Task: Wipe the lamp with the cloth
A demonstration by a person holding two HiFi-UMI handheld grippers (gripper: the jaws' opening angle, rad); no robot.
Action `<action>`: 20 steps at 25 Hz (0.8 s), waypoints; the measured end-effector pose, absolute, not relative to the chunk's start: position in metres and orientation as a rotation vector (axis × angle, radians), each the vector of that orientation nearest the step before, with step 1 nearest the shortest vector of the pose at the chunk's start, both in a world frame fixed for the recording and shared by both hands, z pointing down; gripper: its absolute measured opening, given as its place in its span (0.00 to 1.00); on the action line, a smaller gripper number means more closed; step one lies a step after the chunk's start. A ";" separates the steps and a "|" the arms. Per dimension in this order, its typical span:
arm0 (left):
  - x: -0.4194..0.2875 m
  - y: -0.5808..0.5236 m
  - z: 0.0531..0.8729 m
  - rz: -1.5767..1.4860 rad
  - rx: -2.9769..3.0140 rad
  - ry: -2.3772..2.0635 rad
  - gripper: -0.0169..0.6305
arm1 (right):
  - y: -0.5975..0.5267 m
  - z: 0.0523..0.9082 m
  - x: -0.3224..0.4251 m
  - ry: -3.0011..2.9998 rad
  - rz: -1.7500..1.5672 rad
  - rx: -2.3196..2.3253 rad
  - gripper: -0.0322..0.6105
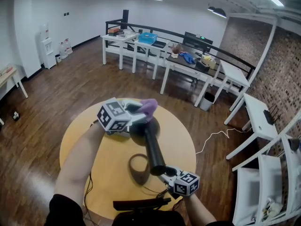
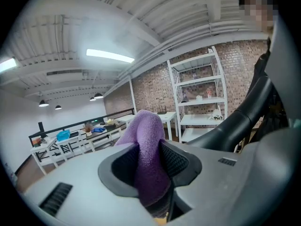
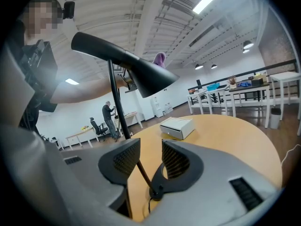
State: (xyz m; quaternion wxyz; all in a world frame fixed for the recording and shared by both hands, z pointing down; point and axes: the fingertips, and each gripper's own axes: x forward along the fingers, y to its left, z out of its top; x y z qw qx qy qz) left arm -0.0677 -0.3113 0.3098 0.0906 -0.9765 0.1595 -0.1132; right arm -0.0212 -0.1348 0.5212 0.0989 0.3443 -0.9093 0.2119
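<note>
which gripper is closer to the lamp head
Left. The left gripper holds the cloth right at the lamp head; the right gripper is lower, by the thin stem near the base.

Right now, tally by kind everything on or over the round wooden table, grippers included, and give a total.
Black desk lamp: 1
Purple terry cloth: 1
White flat box: 1
Grey grippers: 2, the left gripper shut on the cloth, the right gripper open
Total: 5
</note>
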 end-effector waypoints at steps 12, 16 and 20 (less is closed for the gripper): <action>-0.165 -0.189 0.254 0.372 -2.989 0.516 0.22 | -0.133 0.517 -0.035 -2.739 0.667 0.987 0.28; -0.189 -0.150 0.278 0.564 -3.034 0.597 0.22 | -0.127 0.521 -0.040 -2.728 0.689 0.955 0.28; -0.172 -0.130 0.317 0.592 -3.132 0.569 0.23 | -0.122 0.524 -0.041 -2.718 0.702 0.947 0.28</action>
